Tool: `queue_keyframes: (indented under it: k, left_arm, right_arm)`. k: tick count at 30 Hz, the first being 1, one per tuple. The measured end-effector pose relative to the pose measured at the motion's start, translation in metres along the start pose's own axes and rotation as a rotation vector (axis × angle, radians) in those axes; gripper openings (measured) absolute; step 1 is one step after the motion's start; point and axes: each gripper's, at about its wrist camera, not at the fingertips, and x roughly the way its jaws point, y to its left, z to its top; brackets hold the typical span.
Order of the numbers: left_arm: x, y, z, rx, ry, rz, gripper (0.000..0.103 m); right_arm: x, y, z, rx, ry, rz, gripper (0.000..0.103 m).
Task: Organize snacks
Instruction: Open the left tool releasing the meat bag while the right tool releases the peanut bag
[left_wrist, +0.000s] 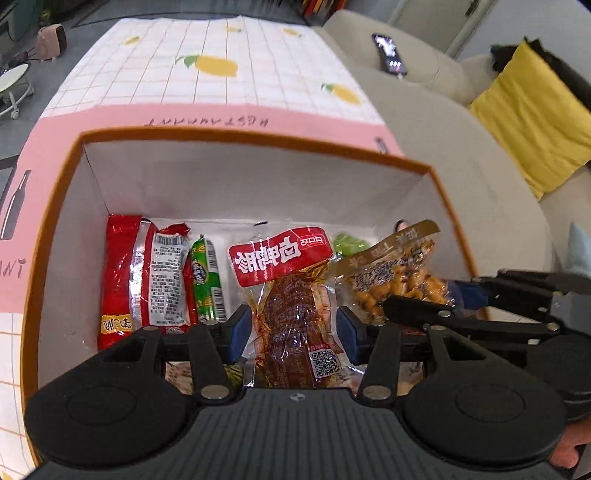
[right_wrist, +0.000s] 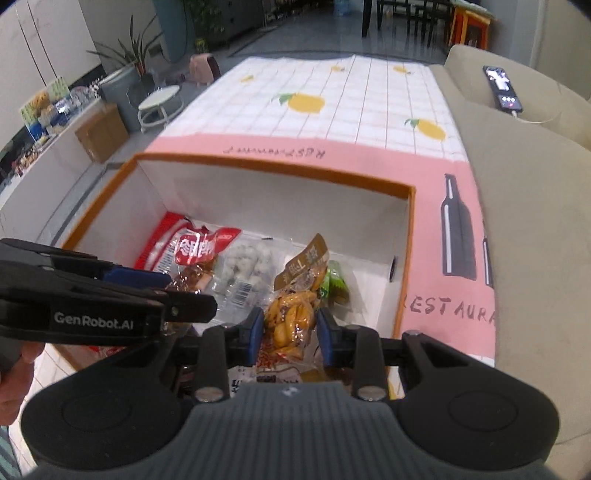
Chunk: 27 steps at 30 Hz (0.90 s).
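Observation:
An open box with an orange rim (left_wrist: 240, 142) (right_wrist: 258, 166) holds several snack packs. My left gripper (left_wrist: 291, 328) is inside it, jaws around a clear pack of brown meat with a red label (left_wrist: 291, 295), pads touching its sides. My right gripper (right_wrist: 290, 328) is shut on a pack of yellow-orange snacks with a gold top (right_wrist: 295, 306), which also shows in the left wrist view (left_wrist: 391, 273). A red pack (left_wrist: 122, 273), a barcode pack (left_wrist: 166, 277) and a green sausage stick (left_wrist: 207, 280) lie at the box's left.
The box sits on a pink and lemon-print tablecloth (left_wrist: 221, 62) (right_wrist: 351, 103). A beige sofa (left_wrist: 443, 122) with a yellow cushion (left_wrist: 524, 122) and a phone (right_wrist: 502, 88) lies to the right. A pack of white balls (right_wrist: 243, 266) and a green pack (right_wrist: 336, 284) lie in the box.

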Motion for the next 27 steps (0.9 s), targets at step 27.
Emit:
queue_keyframes:
  k: [27]
  left_arm:
    - [0.019, 0.003, 0.002, 0.006, 0.104, 0.043, 0.079]
  right_arm:
    - [0.030, 0.026, 0.007, -0.289, 0.191, -0.090, 0.034]
